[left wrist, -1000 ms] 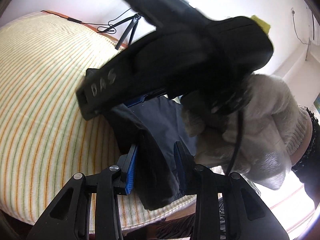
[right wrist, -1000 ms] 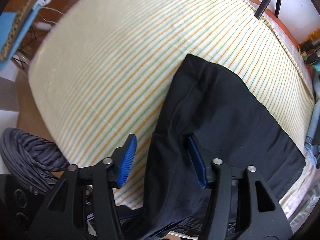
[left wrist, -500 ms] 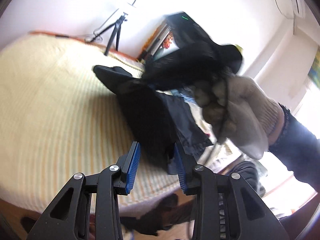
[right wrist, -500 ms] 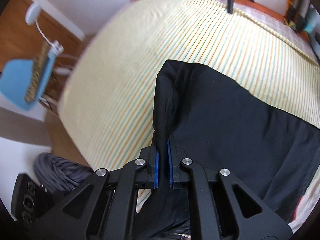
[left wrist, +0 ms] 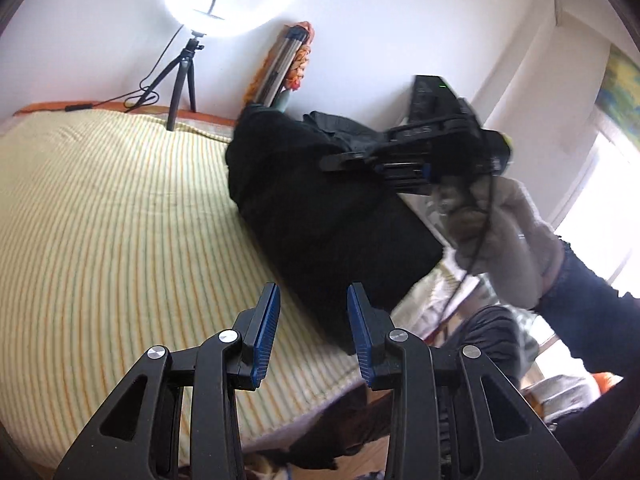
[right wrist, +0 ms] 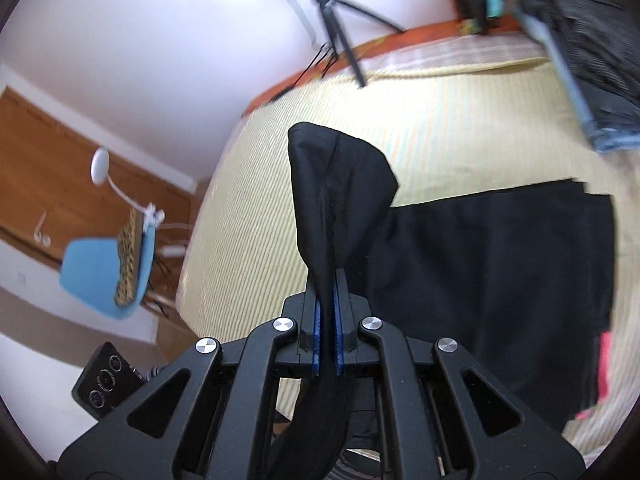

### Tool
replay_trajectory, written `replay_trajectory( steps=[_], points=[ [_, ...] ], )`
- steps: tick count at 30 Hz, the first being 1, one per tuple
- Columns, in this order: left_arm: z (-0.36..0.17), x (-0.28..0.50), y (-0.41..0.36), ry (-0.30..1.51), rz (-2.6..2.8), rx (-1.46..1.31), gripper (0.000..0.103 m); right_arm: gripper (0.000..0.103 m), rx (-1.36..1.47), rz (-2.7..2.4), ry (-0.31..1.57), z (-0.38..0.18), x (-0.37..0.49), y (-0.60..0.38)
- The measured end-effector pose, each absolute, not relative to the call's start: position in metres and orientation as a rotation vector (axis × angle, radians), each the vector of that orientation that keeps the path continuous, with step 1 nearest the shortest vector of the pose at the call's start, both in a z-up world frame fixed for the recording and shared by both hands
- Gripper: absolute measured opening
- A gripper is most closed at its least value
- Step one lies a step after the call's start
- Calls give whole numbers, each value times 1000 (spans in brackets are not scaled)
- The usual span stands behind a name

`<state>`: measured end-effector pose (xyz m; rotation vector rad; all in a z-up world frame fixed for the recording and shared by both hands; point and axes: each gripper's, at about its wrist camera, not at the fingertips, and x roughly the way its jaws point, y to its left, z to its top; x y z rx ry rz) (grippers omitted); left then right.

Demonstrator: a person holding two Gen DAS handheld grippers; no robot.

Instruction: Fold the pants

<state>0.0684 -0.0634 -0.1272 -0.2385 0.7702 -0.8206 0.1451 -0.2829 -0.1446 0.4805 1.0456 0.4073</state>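
Note:
Black pants (left wrist: pixel 320 216) lie on the striped bed sheet (left wrist: pixel 120 220). My right gripper (right wrist: pixel 328 316) is shut on an edge of the pants, and a fold of black cloth (right wrist: pixel 332 184) stands up from its pads. The rest of the pants (right wrist: pixel 500 280) spreads flat to the right. In the left wrist view the right gripper (left wrist: pixel 340 158) hangs over the pants, held by a gloved hand (left wrist: pixel 504 236). My left gripper (left wrist: pixel 314 320) is open. Striped sheet shows between its pads, and the near corner of the pants sits by the right pad.
A tripod with a bright ring light (left wrist: pixel 180 76) stands at the bed's far edge. A stack of folded dark clothes (right wrist: pixel 592 40) lies at the far right of the bed. A blue chair (right wrist: pixel 108 272) stands beyond the bed's left side.
The right gripper closed on the pants edge and carried it up and across, raising a fold. The left gripper rose and rolled, and the cloth no longer fills the gap between its pads.

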Motion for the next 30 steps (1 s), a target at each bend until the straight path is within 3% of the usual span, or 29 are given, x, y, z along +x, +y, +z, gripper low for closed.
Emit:
replay_trajectory(
  steps=[15,30],
  points=[
    [-137,125,-156,787,-846,-35,32,6,579,255,1005,-159,130,-405],
    [-151,190,-222,859,-759,91,32,6,406,138,1048,-197,142,-448]
  ],
)
